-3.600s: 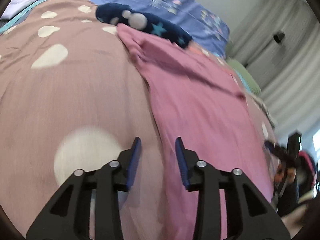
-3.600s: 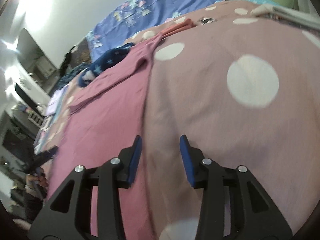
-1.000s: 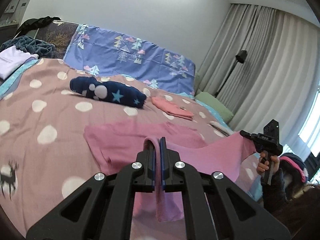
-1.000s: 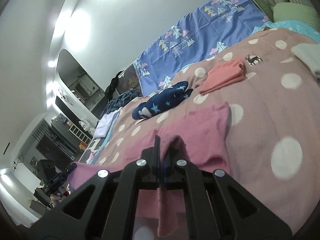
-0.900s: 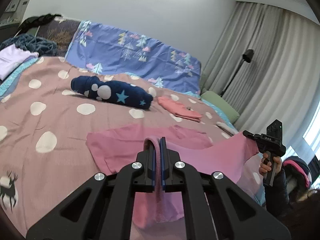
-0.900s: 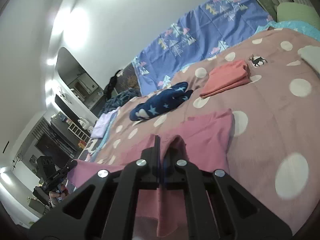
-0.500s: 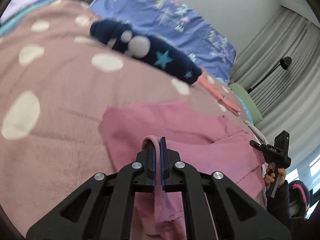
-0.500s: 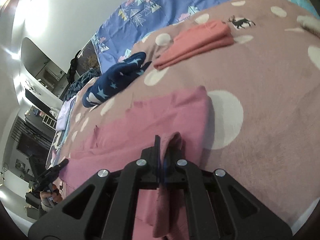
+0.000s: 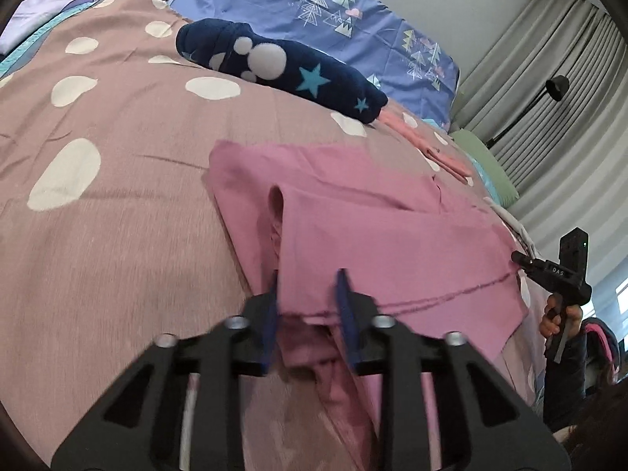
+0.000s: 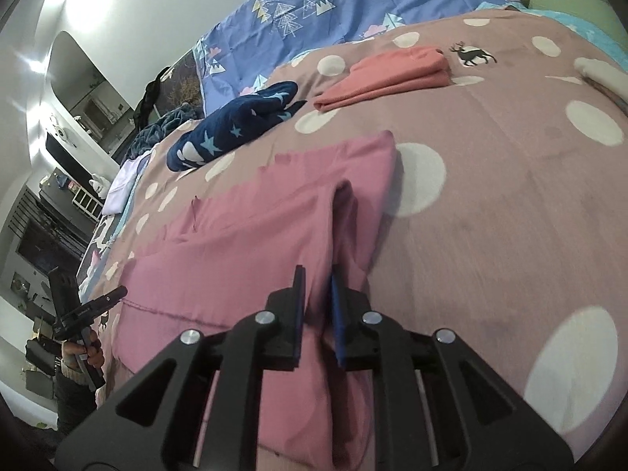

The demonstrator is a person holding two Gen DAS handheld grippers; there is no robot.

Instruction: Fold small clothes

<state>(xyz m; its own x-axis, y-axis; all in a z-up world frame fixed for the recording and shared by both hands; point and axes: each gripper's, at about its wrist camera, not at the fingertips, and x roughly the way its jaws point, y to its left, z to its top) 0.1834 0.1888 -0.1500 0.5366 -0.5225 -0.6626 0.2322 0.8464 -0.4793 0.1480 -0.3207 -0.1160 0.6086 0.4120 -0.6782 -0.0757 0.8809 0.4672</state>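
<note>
A pink garment (image 9: 376, 231) lies folded over itself on the polka-dot bedspread (image 9: 98, 216); it also shows in the right wrist view (image 10: 251, 235). My left gripper (image 9: 308, 286) is open, its jaws apart over the garment's near left edge, with a raised fold of cloth just ahead. My right gripper (image 10: 317, 290) is open a little, its jaws straddling the garment's right edge beside a standing fold. Each gripper appears in the other's view, at the far right (image 9: 549, 267) and at the far left (image 10: 94, 306).
A rolled navy star-print garment (image 9: 274, 66) and a folded coral garment (image 10: 392, 74) lie farther up the bed. A blue patterned pillow (image 9: 314, 11) is at the head. White folded cloth (image 10: 600, 70) is at the right edge. Curtains and a lamp (image 9: 557, 86) stand beyond.
Both grippers carried the garment's near edge forward and down onto its far half, then opened and let go. The cloth now lies folded on the bed.
</note>
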